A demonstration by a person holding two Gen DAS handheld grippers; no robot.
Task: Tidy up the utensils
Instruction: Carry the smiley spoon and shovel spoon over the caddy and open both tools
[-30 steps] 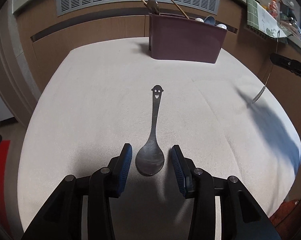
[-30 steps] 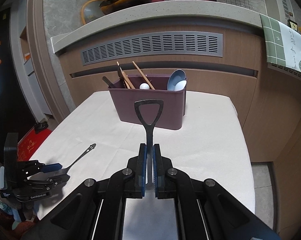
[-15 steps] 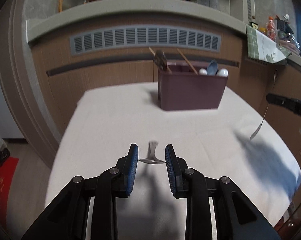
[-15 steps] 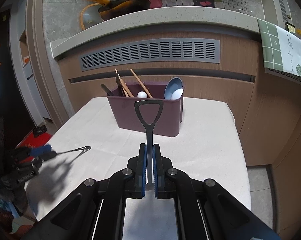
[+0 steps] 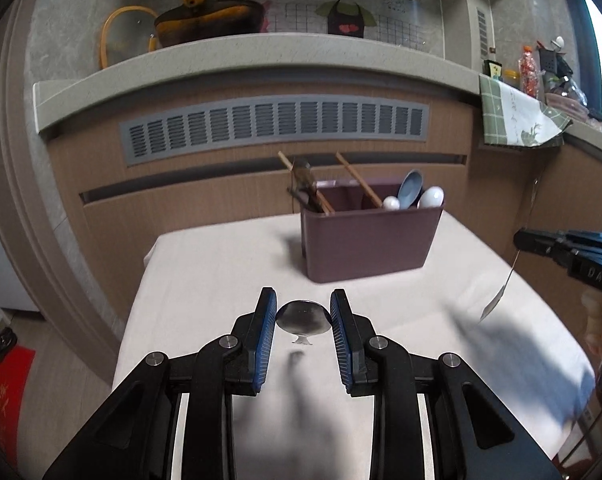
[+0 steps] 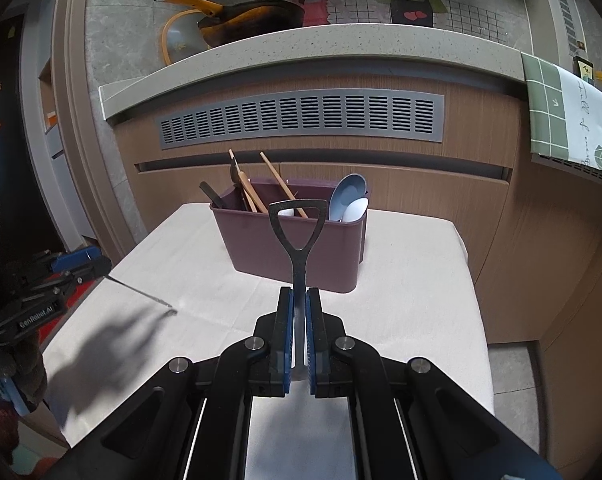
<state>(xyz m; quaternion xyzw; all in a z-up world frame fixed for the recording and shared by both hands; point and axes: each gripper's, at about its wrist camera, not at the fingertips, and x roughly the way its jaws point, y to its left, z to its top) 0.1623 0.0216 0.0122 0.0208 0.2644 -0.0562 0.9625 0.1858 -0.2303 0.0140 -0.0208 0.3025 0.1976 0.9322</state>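
My left gripper [image 5: 303, 316] is shut on the bowl of a dark metal spoon [image 5: 303, 317] and holds it above the table; its handle hangs down toward the cloth in the right wrist view [image 6: 141, 292]. My right gripper [image 6: 300, 312] is shut on a shovel-handled utensil [image 6: 299, 236], handle pointing up and forward. The maroon utensil holder [image 5: 367, 238] stands at the table's far side with chopsticks [image 5: 359, 180] and pale spoons [image 5: 411, 190] in it. It also shows in the right wrist view [image 6: 297, 248]. The right gripper shows at the right edge of the left wrist view [image 5: 569, 246].
A table with a white cloth [image 5: 221, 280] stands against a wooden counter front with a grey vent [image 5: 275, 126]. A pan [image 5: 209, 24] sits on the ledge above. A green checked towel [image 6: 569, 112] hangs at the right. A red mat [image 5: 1, 388] lies on the floor at left.
My left gripper closed on the spoon's bowl and lifted it off the cloth, tilting up toward the holder. My right gripper kept its utensil and rose a little.
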